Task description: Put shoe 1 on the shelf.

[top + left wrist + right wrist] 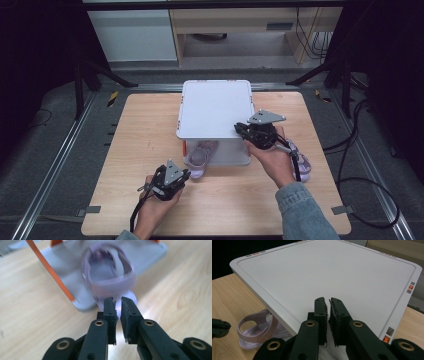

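Note:
A white storage box (225, 152) stands mid-table with its flat white lid (215, 107) raised at the near edge. My right gripper (240, 129) is shut on the lid's near right edge (352, 290), the jaws (328, 305) pinching the rim. A lilac strappy sandal (201, 156) lies at the box's near left corner, partly under the lid; it appears again in the right gripper view (257, 330). My left gripper (186, 175) is shut on the sole's near end, where the sandal (110, 277) looks blurred just beyond the jaws (118, 308).
A second lilac sandal (304, 165) lies on the wooden table (145, 130) just right of the right hand. An orange latch strip (50, 270) hangs at the box's corner. Dark floor, rails and cables surround the table.

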`<state>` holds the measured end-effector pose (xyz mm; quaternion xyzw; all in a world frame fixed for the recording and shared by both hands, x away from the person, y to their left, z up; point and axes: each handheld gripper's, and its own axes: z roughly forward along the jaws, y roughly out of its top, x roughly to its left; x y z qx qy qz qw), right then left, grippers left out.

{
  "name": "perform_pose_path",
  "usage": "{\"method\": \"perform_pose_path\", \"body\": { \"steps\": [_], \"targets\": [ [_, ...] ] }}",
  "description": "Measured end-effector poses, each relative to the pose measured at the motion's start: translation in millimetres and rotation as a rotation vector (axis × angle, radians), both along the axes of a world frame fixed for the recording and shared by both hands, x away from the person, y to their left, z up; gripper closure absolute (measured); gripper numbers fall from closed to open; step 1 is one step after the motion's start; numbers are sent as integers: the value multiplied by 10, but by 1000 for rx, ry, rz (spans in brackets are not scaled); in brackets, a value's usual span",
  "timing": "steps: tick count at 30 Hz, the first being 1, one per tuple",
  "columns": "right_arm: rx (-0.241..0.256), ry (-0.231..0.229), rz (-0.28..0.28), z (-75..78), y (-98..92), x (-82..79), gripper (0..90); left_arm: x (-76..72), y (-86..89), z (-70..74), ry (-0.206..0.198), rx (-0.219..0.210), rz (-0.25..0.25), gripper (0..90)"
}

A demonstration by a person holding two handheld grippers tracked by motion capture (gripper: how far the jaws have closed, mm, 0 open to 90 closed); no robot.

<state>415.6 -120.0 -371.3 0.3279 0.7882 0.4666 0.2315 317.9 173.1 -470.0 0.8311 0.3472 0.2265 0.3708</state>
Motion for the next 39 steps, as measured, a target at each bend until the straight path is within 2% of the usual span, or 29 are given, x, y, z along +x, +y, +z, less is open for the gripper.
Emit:
{"method": "perform_pose_path", "body": {
  "steps": [3,4,5,8,10,17,20,23,32,39],
  "targets": [
    [2,3,1,0,0,5,843,-25,-66,-33,8,65,-32,840],
    [2,3,2,-1,-1,6,843,-28,-72,-43,14,74,-36,846],
    [2,2,3,-2,-1,6,844,-25,-74,-58,16,66,-34,854],
    [2,1,5,-3,-2,8,844,-15,-73,-92,33,78,-39,869],
    [2,-2,6,-4,-4,10,845,-10,-79,-118,38,103,-45,873],
    [-1,-1,5,-2,0,7,848,13,-138,-180,22,161,-55,881],
    [-3,-1,6,0,0,7,849,47,-148,-197,16,161,-53,889],
    [-3,-3,7,-2,0,7,849,57,-157,-197,-6,168,-55,890],
    [1,0,8,-3,-4,13,849,204,-260,-204,-48,148,-36,893],
    [2,-1,6,-8,4,36,851,303,-321,-226,-60,153,-37,893]
  ]
}}
